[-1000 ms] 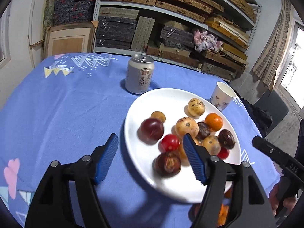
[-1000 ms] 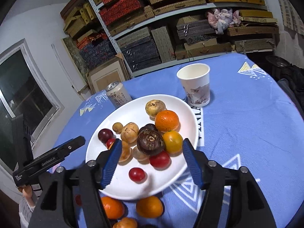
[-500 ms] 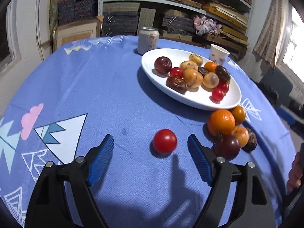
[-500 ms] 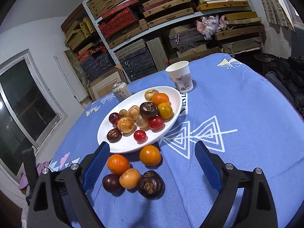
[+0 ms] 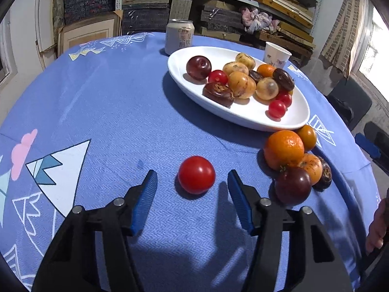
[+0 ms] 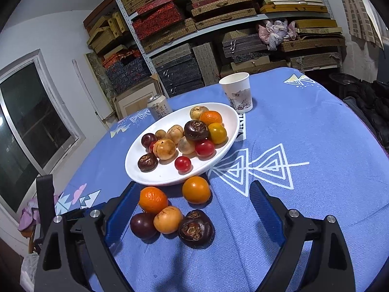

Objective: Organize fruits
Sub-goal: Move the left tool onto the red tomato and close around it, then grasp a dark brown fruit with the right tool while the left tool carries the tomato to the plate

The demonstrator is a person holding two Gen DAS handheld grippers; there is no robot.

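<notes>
Blue patterned cloth covers the table (image 5: pixel 109 102), and on it a red tomato (image 5: pixel 196 174) sits alone just ahead of the left gripper (image 5: pixel 192 182), whose jaws have just been closing yet touch nothing. Round and loose, it could roll toward the edge if one pad nudges it first. The right gripper (image 6: pixel 192 196) hangs spread wide over the fruit cluster (image 6: pixel 170 211) by the white plate (image 6: pixel 150 177) — a low sweep might scatter those too.

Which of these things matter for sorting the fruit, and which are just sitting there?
Part of the job:
red tomato
loose fruit pile
white plate of fruit

Just lying about:
drink can
paper cup
shelves of boxes
</notes>
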